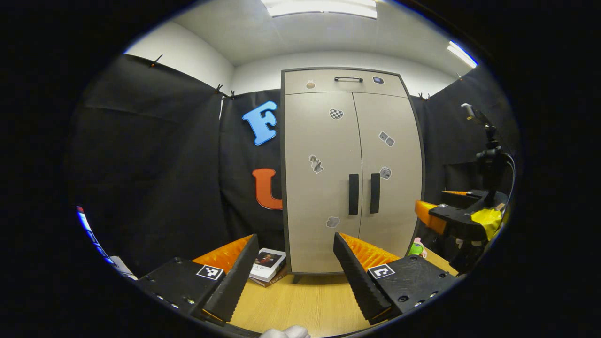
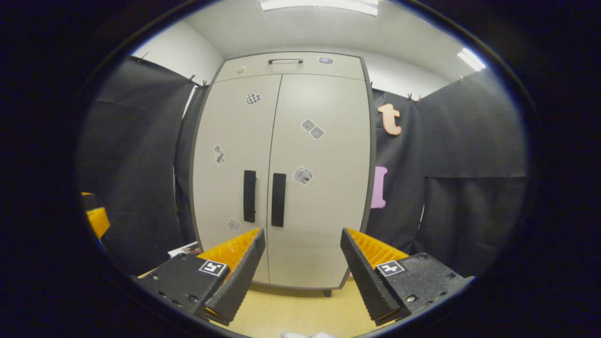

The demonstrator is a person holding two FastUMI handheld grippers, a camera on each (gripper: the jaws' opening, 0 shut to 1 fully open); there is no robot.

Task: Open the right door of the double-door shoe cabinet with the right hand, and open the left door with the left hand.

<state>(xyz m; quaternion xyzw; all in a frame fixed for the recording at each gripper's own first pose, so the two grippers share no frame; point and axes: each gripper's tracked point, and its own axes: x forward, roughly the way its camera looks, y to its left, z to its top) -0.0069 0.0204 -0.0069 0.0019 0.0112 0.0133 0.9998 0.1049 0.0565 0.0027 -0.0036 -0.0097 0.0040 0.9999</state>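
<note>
The shoe cabinet is standing on the desk, both doors sitting closed. The left hand-held gripper and right hand-held gripper are hovering before it, fingers spread apart, gripping nothing.

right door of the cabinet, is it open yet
No, the right door sits flush beside the left door with both black handles side by side, and the right gripper hangs open, short of it.
</note>
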